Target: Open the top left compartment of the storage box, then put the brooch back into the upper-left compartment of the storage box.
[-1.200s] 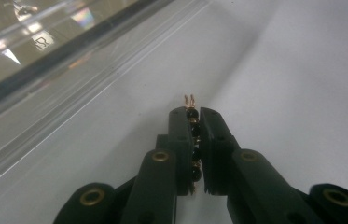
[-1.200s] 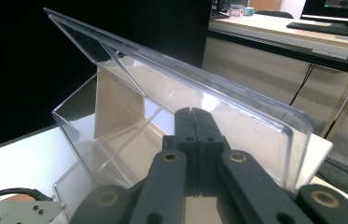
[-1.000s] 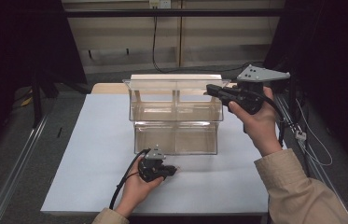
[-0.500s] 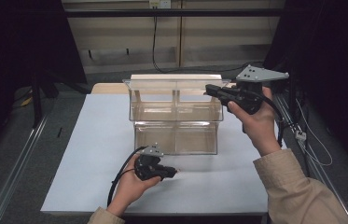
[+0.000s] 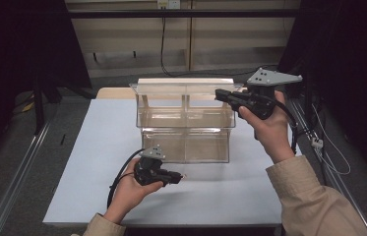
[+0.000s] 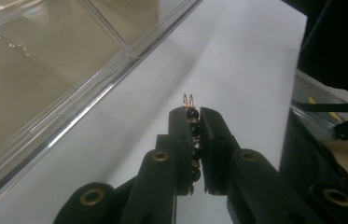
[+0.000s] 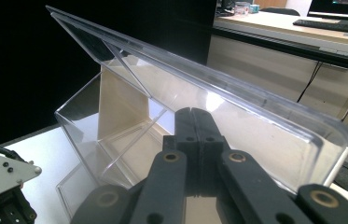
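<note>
My left gripper [image 5: 180, 175] hovers just above the white table, in front of a clear two-tier plastic organiser [image 5: 186, 123]. It is shut on a small string of black beads with copper wire loops [image 6: 189, 100], and the loops poke out past the fingertips. In the left gripper view [image 6: 195, 112] the organiser's clear wall [image 6: 45, 70] lies to the left. My right gripper [image 5: 218, 93] is held high at the organiser's upper right edge, shut with nothing between its jaws. In the right gripper view [image 7: 194, 112] the closed tips point at the organiser's upper tier [image 7: 255, 126].
The organiser stands on a white sheet [image 5: 97, 147] that covers the table. Bare sheet lies left of, right of and in front of the box. Cables trail off the table's right side [image 5: 319, 142]. A wooden cabinet front [image 5: 186, 44] stands behind.
The left hand has lifted its gripper a little off the table with the beads in it. The right gripper has stayed where it was.
</note>
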`<action>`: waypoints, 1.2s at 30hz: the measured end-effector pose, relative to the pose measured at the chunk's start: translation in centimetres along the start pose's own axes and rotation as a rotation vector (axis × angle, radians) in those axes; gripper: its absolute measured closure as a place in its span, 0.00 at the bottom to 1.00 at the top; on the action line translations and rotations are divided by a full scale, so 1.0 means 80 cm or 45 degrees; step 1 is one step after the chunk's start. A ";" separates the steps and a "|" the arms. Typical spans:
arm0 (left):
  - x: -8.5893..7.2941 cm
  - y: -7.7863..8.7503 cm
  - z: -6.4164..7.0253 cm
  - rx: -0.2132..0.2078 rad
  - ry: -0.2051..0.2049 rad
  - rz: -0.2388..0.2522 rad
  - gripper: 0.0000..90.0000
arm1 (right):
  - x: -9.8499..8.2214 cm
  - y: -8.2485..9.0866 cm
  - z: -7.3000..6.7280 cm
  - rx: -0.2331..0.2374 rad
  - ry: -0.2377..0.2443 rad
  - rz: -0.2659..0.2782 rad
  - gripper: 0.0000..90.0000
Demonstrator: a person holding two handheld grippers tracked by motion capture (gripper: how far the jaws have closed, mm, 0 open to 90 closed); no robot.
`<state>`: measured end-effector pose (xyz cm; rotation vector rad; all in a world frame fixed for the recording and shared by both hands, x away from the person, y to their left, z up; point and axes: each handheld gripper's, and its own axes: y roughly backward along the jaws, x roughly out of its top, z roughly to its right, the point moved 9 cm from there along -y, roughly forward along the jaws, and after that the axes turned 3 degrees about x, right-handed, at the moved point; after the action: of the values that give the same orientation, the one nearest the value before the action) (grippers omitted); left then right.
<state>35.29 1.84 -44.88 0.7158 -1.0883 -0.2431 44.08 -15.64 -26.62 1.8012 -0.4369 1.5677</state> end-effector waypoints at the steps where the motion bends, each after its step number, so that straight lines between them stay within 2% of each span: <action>1: 0.000 0.002 0.000 -0.003 0.002 -0.003 0.93 | 0.000 0.000 0.000 0.000 -0.001 0.000 1.00; 2: 0.001 0.004 0.000 -0.028 0.000 -0.005 0.93 | 0.000 0.000 -0.001 0.001 -0.002 0.001 1.00; 4: 0.001 0.007 -0.001 -0.027 0.013 -0.005 0.93 | 0.000 0.001 0.000 0.000 -0.002 0.002 1.00; 11: 0.004 0.014 0.000 -0.048 0.006 -0.012 0.93 | -0.001 -0.001 0.000 0.001 -0.005 -0.004 1.00; 12: 0.004 0.015 -0.001 -0.032 0.007 -0.020 0.93 | -0.002 -0.002 0.000 0.001 -0.005 -0.005 1.00; 13: 0.005 0.016 0.000 -0.059 0.012 -0.017 0.93 | -0.002 -0.003 0.000 0.002 -0.005 -0.005 1.00; 19: 0.010 0.024 -0.001 -0.062 0.014 -0.019 0.93 | -0.003 -0.003 0.000 0.002 -0.009 -0.003 1.00; 20: 0.010 0.025 -0.001 -0.042 0.012 -0.023 0.93 | -0.003 -0.003 0.000 0.002 -0.008 -0.004 1.00; 21: 0.011 0.027 0.000 -0.060 0.012 -0.022 0.93 | -0.003 -0.003 0.000 0.003 -0.009 -0.003 1.00; 23: 0.014 0.030 -0.001 -0.044 0.007 -0.027 0.93 | -0.003 -0.003 0.000 0.003 -0.010 -0.001 1.00; 24: 0.015 0.031 0.000 -0.063 0.005 -0.026 0.93 | -0.003 -0.002 0.000 0.002 -0.011 0.000 1.00; 26: 0.018 0.033 0.000 -0.065 -0.004 -0.035 0.93 | -0.003 -0.002 0.000 0.002 -0.012 -0.001 1.00; 27: 0.019 0.035 -0.001 -0.045 -0.006 -0.042 0.93 | -0.003 -0.002 0.000 0.002 -0.013 -0.002 1.00; 29: 0.023 0.038 0.001 -0.069 -0.001 -0.035 0.93 | -0.003 -0.002 0.001 0.004 -0.014 -0.003 1.00; 30: 0.024 0.039 -0.001 -0.043 -0.007 -0.046 0.93 | -0.003 -0.002 0.001 0.004 -0.015 -0.004 1.00; 31: 0.025 0.041 0.001 -0.067 -0.007 -0.041 0.93 | -0.004 -0.003 0.001 0.004 -0.016 -0.003 1.00; 32: 0.026 0.042 0.000 -0.046 -0.015 -0.049 0.93 | -0.004 -0.003 0.001 0.004 -0.016 -0.003 1.00; 33: 0.028 0.043 0.002 -0.075 -0.007 -0.039 0.93 | -0.004 -0.003 0.001 0.004 -0.015 -0.004 1.00; 36: 0.033 0.047 0.003 -0.076 -0.013 -0.037 0.93 | -0.005 -0.004 0.001 0.002 -0.016 -0.006 1.00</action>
<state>35.69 3.25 -40.52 0.6782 -1.0764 -0.3034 44.28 -15.55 -27.06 1.8135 -0.4372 1.5547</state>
